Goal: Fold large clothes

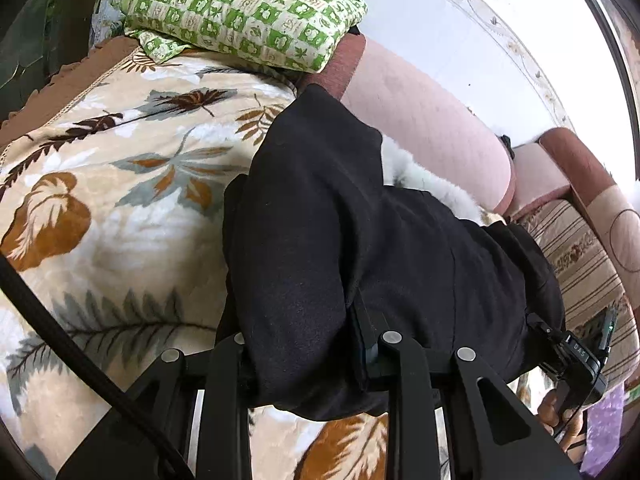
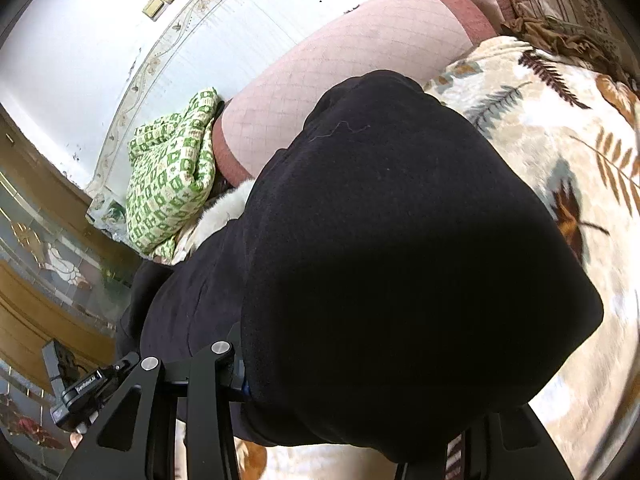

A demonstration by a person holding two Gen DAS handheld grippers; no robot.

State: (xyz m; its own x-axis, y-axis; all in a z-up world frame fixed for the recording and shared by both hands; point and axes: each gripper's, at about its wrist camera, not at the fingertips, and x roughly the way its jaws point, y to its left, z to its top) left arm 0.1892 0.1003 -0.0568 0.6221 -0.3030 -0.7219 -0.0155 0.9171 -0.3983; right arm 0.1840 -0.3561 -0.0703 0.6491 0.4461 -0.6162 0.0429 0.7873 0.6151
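Note:
A large black coat [image 1: 360,240] with a white fur collar [image 1: 432,188] hangs lifted above a leaf-patterned blanket [image 1: 120,200]. Its cloth drapes over my left gripper [image 1: 296,300], hiding both fingertips; the jaws are shut on a bunched fold. At the lower right the right gripper [image 1: 536,320], with a hand behind it, grips the same edge. In the right wrist view the black coat [image 2: 400,240] covers my right gripper [image 2: 360,360], which is shut on a thick fold. The fur collar [image 2: 224,208] shows at the far side. The left gripper [image 2: 120,364] holds the edge at lower left.
A folded green-checked quilt [image 1: 240,12] [image 2: 168,176] lies at the blanket's far end, against the pink backrest [image 1: 420,120] [image 2: 340,60]. A striped cushion [image 1: 580,256] sits at the right. A black cable [image 1: 60,320] crosses the lower left. A wooden glass-fronted cabinet [image 2: 40,240] stands beyond.

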